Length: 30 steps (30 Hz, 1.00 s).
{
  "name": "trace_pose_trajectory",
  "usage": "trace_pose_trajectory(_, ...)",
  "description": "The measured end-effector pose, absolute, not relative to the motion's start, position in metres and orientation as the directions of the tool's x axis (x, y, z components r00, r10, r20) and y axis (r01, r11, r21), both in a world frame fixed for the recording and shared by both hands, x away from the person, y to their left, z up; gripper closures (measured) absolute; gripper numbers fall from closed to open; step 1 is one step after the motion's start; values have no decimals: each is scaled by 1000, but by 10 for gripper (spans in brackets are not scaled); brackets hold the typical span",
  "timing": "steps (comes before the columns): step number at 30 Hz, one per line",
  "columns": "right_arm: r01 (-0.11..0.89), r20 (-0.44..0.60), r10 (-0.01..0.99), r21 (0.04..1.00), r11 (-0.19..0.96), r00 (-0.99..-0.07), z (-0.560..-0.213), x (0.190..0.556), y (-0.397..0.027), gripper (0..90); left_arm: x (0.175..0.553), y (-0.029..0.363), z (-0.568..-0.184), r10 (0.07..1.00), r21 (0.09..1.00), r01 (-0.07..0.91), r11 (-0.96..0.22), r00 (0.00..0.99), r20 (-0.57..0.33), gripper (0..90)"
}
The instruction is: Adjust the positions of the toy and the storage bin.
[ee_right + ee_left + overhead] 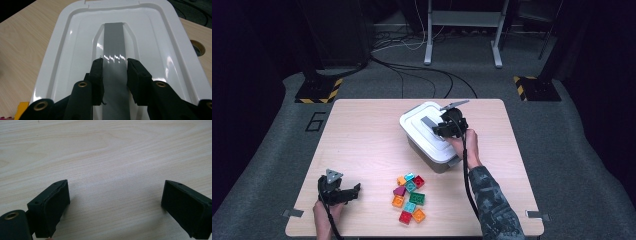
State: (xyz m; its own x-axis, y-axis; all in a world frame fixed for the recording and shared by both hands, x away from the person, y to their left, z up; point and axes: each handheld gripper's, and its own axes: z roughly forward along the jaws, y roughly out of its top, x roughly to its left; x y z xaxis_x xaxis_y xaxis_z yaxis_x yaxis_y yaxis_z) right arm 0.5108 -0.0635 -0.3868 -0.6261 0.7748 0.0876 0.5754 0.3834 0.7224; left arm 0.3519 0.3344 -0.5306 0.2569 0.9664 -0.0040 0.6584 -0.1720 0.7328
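The grey handle (113,47) runs lengthwise down the middle of the white lid (62,50), straight ahead along the right gripper (115,62) – whose jaws are clamped on its two long sides. The lidded box (432,150) sits toward the far right of the bench (362,130), with open air above for lifting. The left gripper (347,192) (jaws wide, nothing between them) rests well apart at the near left corner, and the coloured blocks (410,197) lie between.

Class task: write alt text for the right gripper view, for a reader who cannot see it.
The right gripper has its two black jaws shut on the grey handle set along the middle of a white box lid. The lidded box sits on a pale wooden table.
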Motion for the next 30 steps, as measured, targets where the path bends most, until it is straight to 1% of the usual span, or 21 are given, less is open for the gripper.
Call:
trace_pose_trajectory(17, 567, 86, 774, 731, 378, -627, -388, 511, -61, 663, 352, 335, -530, 965, 732, 656, -180, 262, 3, 78)
trace_pose_trajectory(22, 560, 84, 769, 736, 381, -634, -389, 512, -54, 663, 352, 335, -530, 965, 732, 657, -181, 263, 2, 79)
trace_pose_trajectory(28, 534, 32, 749, 721, 441, -662, -387, 516, -43, 651, 352, 334, -531, 966, 737, 653, -173, 259, -3, 80)
trace_pose_trajectory(30, 516, -1, 745, 721, 463, -667, -387, 517, -39, 616, 352, 334, -531, 966, 736, 654, -174, 260, -3, 80)
